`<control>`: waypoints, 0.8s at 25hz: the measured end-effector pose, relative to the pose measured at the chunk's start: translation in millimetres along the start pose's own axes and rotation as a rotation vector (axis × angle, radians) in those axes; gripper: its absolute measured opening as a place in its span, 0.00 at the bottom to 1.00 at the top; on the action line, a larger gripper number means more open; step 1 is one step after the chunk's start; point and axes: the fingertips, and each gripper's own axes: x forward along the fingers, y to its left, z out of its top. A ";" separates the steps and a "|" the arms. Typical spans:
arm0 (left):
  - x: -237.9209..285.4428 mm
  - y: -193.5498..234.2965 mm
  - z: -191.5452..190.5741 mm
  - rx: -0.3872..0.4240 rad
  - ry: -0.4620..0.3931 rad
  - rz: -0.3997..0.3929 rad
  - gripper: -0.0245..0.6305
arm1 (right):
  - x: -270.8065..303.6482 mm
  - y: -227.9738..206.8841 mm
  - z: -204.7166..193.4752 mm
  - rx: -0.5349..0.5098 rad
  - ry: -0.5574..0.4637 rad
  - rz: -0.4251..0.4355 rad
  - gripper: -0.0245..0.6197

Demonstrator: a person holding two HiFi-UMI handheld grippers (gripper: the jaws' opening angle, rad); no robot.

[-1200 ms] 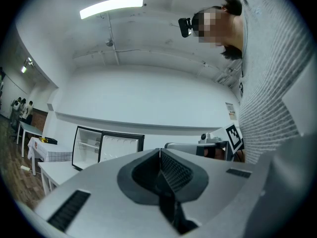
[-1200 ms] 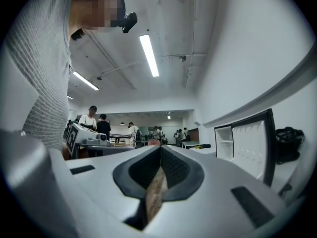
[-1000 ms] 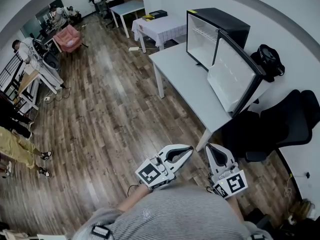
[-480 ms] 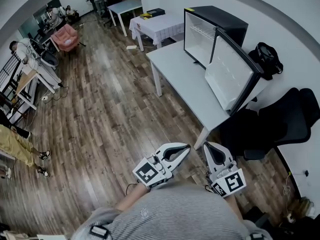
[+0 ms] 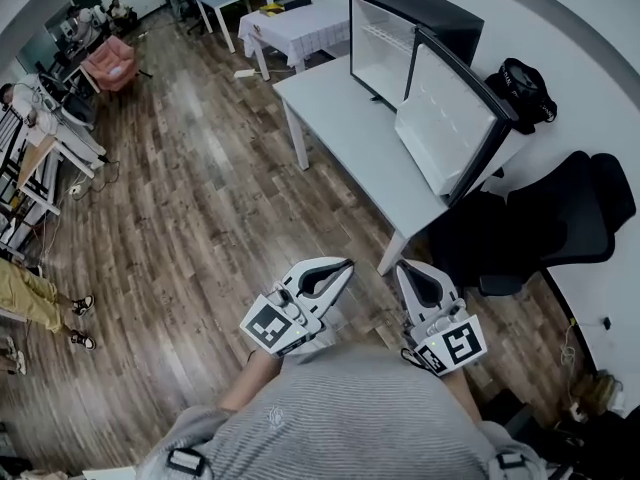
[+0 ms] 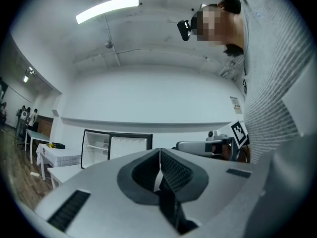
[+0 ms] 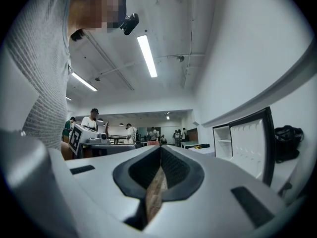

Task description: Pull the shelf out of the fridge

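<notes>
Zero progress: wire shelf [image 5: 385, 36] sits inside the mini fridge [image 5: 430, 13] at the tabletop's [image 5: 340, 138] far end, door [image 5: 440, 128] already open. Left gripper [image 5: 343, 264] and right gripper [image 5: 405, 268] are both closed on nothing, well short of the near corner. Shelf reads as a faint rack and its rails can't be made out; the door hides part of the interior.

Head view looks steeply down; both gripper views share the distant fridge [image 5: 440, 23].
</notes>
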 end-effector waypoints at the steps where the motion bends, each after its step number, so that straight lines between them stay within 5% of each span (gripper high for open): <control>1: 0.1 4.6 -0.7 0.002 0.001 0.003 0.06 | 1.9 -2.2 -1.4 0.001 0.003 -0.003 0.06; 20: 29.1 147.7 -12.2 0.010 -0.003 -0.089 0.06 | 128.4 -54.7 -23.1 -0.031 0.009 -0.102 0.06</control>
